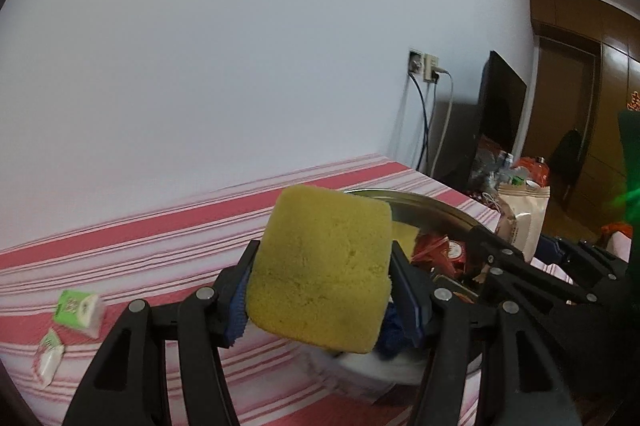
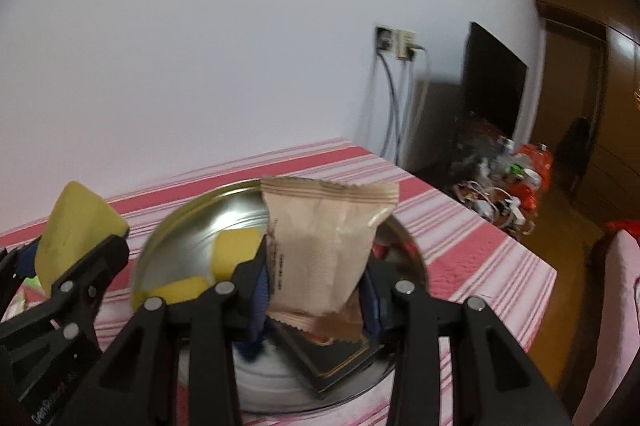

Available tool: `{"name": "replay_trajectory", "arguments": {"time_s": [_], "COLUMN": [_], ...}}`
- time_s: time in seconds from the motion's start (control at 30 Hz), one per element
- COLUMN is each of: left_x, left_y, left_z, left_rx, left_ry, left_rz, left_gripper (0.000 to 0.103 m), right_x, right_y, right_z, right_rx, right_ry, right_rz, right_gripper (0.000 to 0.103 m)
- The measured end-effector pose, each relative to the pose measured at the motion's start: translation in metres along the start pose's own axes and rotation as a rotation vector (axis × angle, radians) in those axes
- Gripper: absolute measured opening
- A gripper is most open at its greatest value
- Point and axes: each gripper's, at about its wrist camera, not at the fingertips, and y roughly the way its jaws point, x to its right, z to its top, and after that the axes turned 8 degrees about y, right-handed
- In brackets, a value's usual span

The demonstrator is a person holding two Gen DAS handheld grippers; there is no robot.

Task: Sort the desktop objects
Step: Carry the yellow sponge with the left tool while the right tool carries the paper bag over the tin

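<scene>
My left gripper (image 1: 324,266) is shut on a yellow sponge (image 1: 320,266), held up over the red-and-white striped tablecloth (image 1: 160,238). Seen from the right wrist, that sponge (image 2: 76,222) shows at the far left. My right gripper (image 2: 316,266) is shut on a beige snack packet (image 2: 324,246), which hangs above a round metal tray (image 2: 200,222). In the tray lie two more yellow sponges (image 2: 236,250), a dark flat box (image 2: 332,358) and red packets (image 1: 440,250). The right gripper's fingers (image 1: 492,250) sit just right of the left gripper.
Two small green-and-white packets (image 1: 78,310) lie on the cloth at the left. The table's right edge (image 2: 532,266) drops off beside a cluttered low stand (image 2: 500,178) with a dark screen (image 2: 492,86). A white wall with sockets and cables (image 2: 394,42) stands behind.
</scene>
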Motion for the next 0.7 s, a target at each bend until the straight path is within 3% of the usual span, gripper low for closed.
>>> {"name": "replay_trajectory", "arguments": {"time_s": [0.4, 0.7], "left_x": [0.019, 0.029], "left_y": [0.04, 0.05], "left_z": [0.009, 0.007], "left_rx": [-0.033, -0.051], "left_ry": [0.023, 0.022], "left_rz": [-0.076, -0.051], "left_gripper": [0.062, 0.062], "right_x": [0.025, 0.029], "right_y": [0.031, 0.045], "right_z": [0.001, 0.007], "right_rx": [-0.009, -0.032], "right_ry": [0.044, 0.023], "right_rz": [-0.088, -0.046], "right_gripper": [0.039, 0.039]}}
